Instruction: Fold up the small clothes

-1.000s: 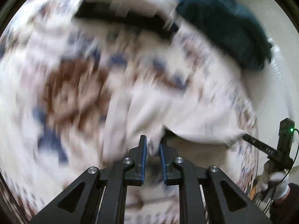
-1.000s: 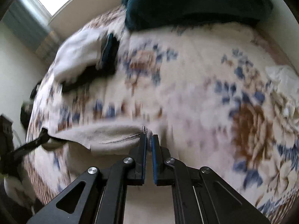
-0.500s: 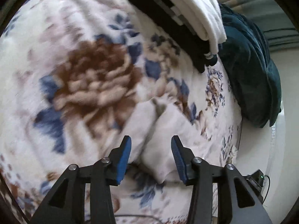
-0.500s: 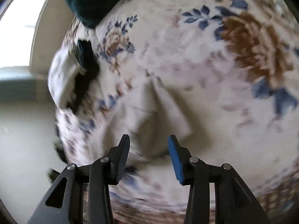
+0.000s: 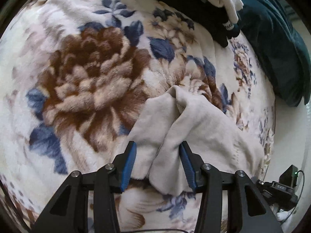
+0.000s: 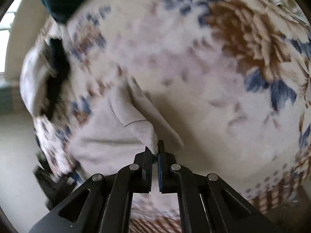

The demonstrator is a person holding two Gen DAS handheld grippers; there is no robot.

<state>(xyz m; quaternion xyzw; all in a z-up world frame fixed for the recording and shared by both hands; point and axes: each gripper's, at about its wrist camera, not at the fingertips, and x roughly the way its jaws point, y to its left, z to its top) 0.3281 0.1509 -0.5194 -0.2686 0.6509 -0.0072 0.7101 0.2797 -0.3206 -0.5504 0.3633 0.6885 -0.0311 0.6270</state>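
Beige cloth (image 5: 196, 128), a small garment, lies bunched on the floral blanket (image 5: 81, 81) of the bed. Left tongs (image 5: 157, 155) stand spread apart, their blue pads on either side of a raised fold of the cloth without pinching it. Right tongs (image 6: 155, 151) are clenched on a corner of the same cloth (image 6: 136, 120), lifting it off the blanket (image 6: 194, 58). Folded black and white clothes (image 5: 204, 2) sit stacked at the far edge, next to a dark teal pillow (image 5: 276, 54).
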